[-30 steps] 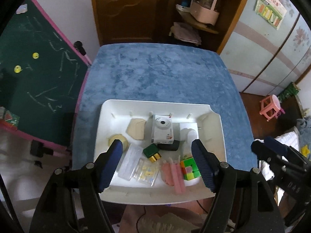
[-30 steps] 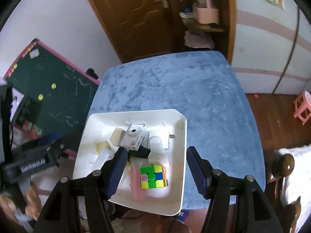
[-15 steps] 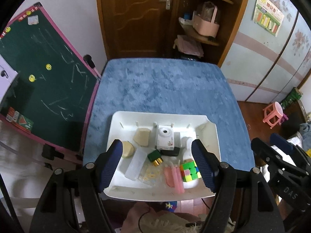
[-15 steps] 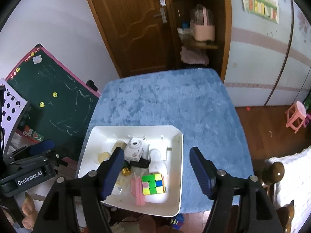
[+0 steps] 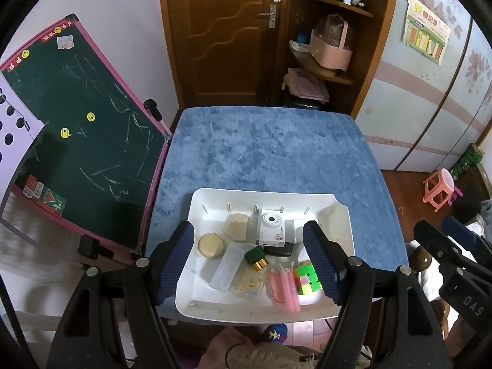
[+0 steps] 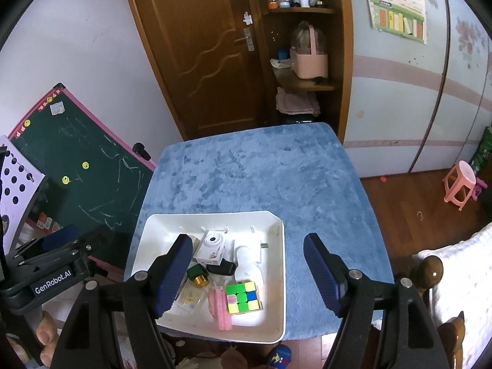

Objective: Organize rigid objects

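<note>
Fingers [image 5: 184,258] of both grippers spread, empty, high above tray [image 5: 196,203]; cube [image 6: 243,296] below right pair. Risk: crowded items jostled on descent.

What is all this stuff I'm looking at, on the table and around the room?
White plastic tray: one, near edge of the blue plush tablecloth.
White toy camera: one, tray's far middle.
Multicoloured puzzle cube: one, tray's near right.
Pink comb-like stick: one, left of the cube.
Green box with gold end: one, tray centre.
Clear plastic case: one, left of centre.
Green chalkboard with pink frame: one, left of table.
Brown wooden door: one, behind.
Pink plastic stool: one, floor right.
Left gripper: open, above the tray.
Right gripper: open, above the tray.
</note>
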The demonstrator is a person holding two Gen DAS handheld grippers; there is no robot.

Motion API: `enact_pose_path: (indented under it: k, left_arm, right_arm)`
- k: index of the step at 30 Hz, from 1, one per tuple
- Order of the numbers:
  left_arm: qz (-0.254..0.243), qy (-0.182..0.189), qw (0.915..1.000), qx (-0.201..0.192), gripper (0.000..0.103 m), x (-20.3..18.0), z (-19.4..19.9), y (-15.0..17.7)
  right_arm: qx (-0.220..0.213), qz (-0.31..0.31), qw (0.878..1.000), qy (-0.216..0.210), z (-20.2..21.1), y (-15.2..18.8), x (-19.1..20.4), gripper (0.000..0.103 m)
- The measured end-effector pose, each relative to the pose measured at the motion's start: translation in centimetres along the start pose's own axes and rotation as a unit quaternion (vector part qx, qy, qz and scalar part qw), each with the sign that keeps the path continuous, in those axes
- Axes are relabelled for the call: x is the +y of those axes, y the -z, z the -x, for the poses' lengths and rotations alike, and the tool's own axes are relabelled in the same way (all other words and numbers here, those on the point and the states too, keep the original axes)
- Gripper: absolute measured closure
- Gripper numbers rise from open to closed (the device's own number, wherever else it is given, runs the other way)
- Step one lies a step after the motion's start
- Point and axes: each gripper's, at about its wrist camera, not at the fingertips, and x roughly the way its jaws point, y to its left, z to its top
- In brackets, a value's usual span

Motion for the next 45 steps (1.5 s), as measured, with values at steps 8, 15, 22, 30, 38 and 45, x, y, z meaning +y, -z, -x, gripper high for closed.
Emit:
enact_pose_path:
  k: [8, 15, 22, 30, 38, 45]
  left_arm:
    - [-0.001, 0.000, 1.0000, 0.000, 0.027, 0.1, 0.2, 0.0]
    - [0.000, -0.001, 1.0000, 0.000, 0.027, 0.0, 0.2, 0.1]
    - [0.000, 0.000, 1.0000, 0.001, 0.026, 0.0, 0.3, 0.2]
    - [-0.001, -0.001, 1.0000, 0.002, 0.026, -0.1, 0.3, 0.3]
    - [0.000, -0.002, 1.0000, 0.002, 0.026, -0.3, 0.3, 0.3]
    - [0.001, -0.004, 1.0000, 0.001, 0.026, -0.5, 0.3, 0.3]
  right_arm:
    - [-0.008, 0.006, 1.000, 0.007, 0.5, 0.1, 0.3, 0.028]
    - [-0.010, 0.007, 1.000, 0.009, 0.7, 0.2, 0.5, 0.028]
    - [-0.013, 0.018, 1.000, 0.012, 1.0, 0.2, 0.6, 0.028]
    - [-0.009, 0.020, 1.000, 0.012, 0.8, 0.1, 0.1, 0.028]
    - [-0.009, 0.019, 1.000, 0.012, 0.8, 0.1, 0.0, 0.028]
    - [-0.012, 0.020, 1.000, 0.009, 0.7, -0.1, -0.5, 0.028]
